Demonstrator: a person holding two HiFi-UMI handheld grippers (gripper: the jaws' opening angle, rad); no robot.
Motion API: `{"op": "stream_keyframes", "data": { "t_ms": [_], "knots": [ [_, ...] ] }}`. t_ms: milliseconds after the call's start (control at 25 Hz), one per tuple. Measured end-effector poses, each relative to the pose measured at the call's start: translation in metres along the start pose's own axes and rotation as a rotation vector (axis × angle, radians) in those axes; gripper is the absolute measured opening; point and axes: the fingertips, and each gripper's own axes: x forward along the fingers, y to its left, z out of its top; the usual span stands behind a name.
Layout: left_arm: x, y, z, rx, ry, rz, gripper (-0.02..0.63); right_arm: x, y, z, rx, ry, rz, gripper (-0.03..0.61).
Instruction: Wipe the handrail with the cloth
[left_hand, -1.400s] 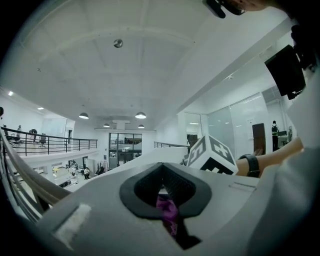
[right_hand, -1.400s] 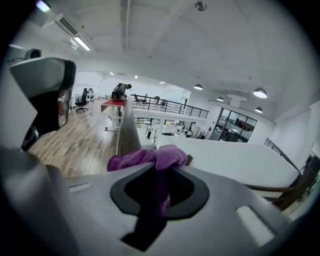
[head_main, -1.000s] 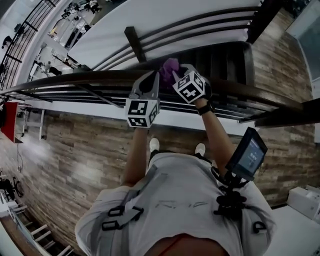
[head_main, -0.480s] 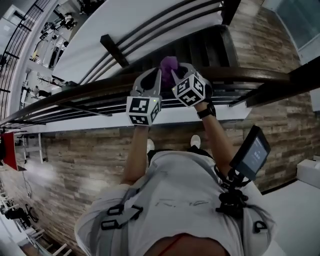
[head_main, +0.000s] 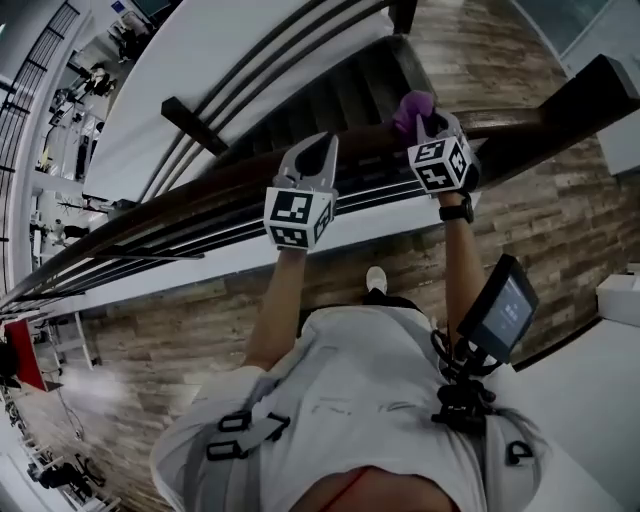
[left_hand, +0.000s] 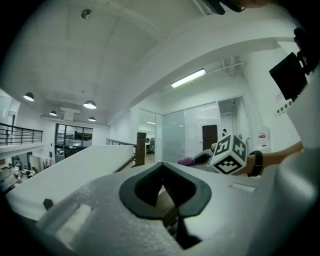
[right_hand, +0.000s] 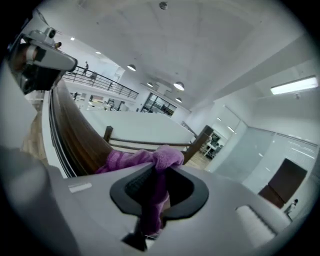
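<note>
Head view, steeply downward: dark wooden handrail (head_main: 215, 190), long axis diagonal, from lower left to upper right of frame. Left gripper (head_main: 314, 150) on top of the handrail near mid-frame, pointing away from the body and across the rail's axis. Right gripper (head_main: 430, 118) farther along the rail toward the upper right, well apart from the left gripper, likewise pointing away from the body. Purple cloth (head_main: 413, 104) bunched at the right gripper's tips, on the top face of the handrail. Wood-plank floor (head_main: 150, 320) on the near side of the rail, dark stair treads (head_main: 340, 95) on the far side.

Left gripper view: jaws pressed together at the tips, nothing pinched between them. Brown handrail wood visible through the opening behind the tips. Right gripper and cloth in sight off to the right.

Right gripper view: jaws clamped on the cloth, one fold hanging down between them. Remainder of the cloth lumped over the tips and spread leftward onto the handrail's top. Handrail receding to the upper left, long axis running away from the camera.
</note>
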Motion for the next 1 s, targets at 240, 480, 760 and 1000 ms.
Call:
{"op": "stream_keyframes", "data": {
  "t_ms": [240,480,760,1000],
  "knots": [
    [0.054,-0.092,0.004,-0.023,-0.011,-0.170,0.000,-0.011,-0.130,-0.085,0.104,0.105,-0.194,0.048],
    [0.079,-0.142,0.006,-0.019,-0.013,-0.240,0.000,-0.012,-0.228,-0.151,0.162,0.180,-0.324,0.048],
    [0.030,-0.070,0.004,-0.013,-0.027,-0.058,0.000,-0.025,-0.270,-0.171,0.384,0.233,-0.404,0.048],
    [-0.064,0.040,-0.004,-0.070,-0.047,0.206,0.000,0.006,-0.091,-0.004,0.410,-0.129,0.037,0.049]
  ]
}}
